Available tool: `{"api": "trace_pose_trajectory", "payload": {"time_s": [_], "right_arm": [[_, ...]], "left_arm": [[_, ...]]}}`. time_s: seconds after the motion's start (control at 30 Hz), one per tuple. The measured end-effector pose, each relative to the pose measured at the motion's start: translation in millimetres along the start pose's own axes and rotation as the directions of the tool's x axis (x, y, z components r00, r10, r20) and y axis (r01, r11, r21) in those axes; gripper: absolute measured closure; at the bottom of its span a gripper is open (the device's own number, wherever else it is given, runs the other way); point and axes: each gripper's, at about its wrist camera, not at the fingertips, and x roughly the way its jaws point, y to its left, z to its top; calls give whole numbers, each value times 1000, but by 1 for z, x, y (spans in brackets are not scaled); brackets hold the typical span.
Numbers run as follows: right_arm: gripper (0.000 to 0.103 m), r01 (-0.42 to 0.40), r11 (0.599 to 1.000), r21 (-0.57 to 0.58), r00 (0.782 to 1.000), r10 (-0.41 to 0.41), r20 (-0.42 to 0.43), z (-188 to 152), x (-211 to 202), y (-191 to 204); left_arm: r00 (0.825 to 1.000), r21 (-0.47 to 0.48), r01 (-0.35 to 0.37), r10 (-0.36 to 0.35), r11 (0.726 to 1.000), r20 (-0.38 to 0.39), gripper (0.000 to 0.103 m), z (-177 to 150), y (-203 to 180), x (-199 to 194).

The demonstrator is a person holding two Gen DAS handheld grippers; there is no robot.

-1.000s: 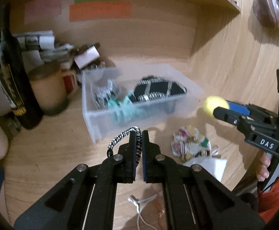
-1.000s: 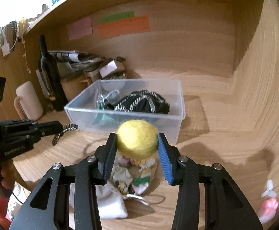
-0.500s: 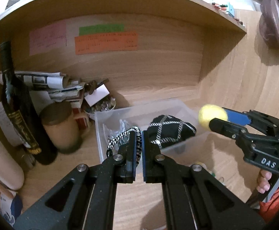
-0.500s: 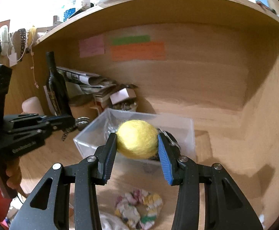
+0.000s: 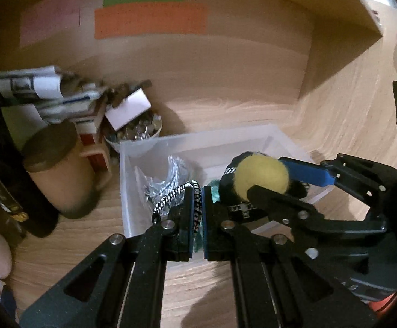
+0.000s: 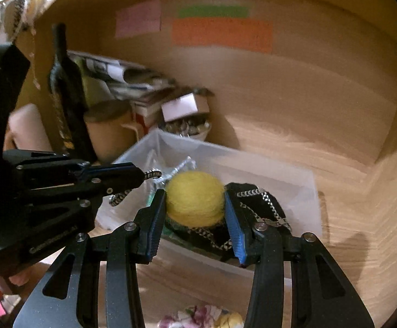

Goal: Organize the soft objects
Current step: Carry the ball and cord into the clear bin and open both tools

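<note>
Both wrist cameras look forward and down along their own fingers, close above the clear bin (image 5: 280, 139) (image 6: 294, 175) at 12 o'clock. The left view catches the right gripper (image 5: 277, 180) at 3 o'clock; the right view catches the left gripper (image 6: 141, 176) at 9 o'clock. Both share the orange note (image 5: 150, 20) (image 6: 221, 32) on the back wall.

No text could be read with confidence. To the left of the right gripper (image 6: 195, 216), the left gripper's (image 5: 197, 210) body carried a raised line of lettering, too blurred to spell out. The dark bottle (image 6: 67, 95) farther left bore an illegible gold label.
</note>
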Motion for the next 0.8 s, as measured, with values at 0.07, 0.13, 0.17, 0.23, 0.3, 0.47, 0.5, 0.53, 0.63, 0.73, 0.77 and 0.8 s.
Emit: {"api": "trace_pose_trajectory", "payload": {"time_s": [0.07,0.13,0.17,0.23,0.3,0.47,0.5,0.53,0.63,0.73,0.77,0.8], "right_arm": [[64,-6,1000,2,1000,6,-29,-3,9,0],[63,-13,1000,3,999,14,-48,-4,14,-1],[61,-21,1000,4,998,21,-58,-5,16,-1],[61,-26,1000,9,997,27,-70,-3,18,-1],[59,-31,999,14,997,32,-73,-3,17,-2],[50,-38,999,25,997,39,-69,-1,12,-3],[50,-37,999,25,997,39,-59,-1,8,-3],[50,-37,999,25,998,38,-51,0,5,-3],[45,-33,999,34,999,33,-18,2,-12,-4],[39,-19,999,40,999,17,30,2,-35,-6],[37,-13,999,41,999,11,45,2,-43,-7],[35,-7,999,44,998,5,61,0,-52,-8]], "left_arm": [[1000,-9,7,-7,1000,-25,99,-1,3,9],[999,-15,16,-17,1000,-44,99,-3,5,15],[998,-19,18,-19,1000,-54,99,-4,6,18],[998,-23,18,-19,1000,-63,99,-5,8,20],[997,-24,22,-23,999,-69,98,-5,8,20],[998,-20,17,-18,1000,-53,92,-3,6,9],[999,-19,16,-17,1000,-44,90,-3,5,4],[999,-17,14,-14,1000,-34,86,-2,4,-1],[1000,-11,16,-16,1000,-1,73,0,1,-16],[999,-3,9,-9,1000,44,51,-2,-3,-35],[998,1,8,-8,1000,58,43,-3,-4,-41],[998,6,5,-6,1000,70,39,-4,-5,-47]]}}
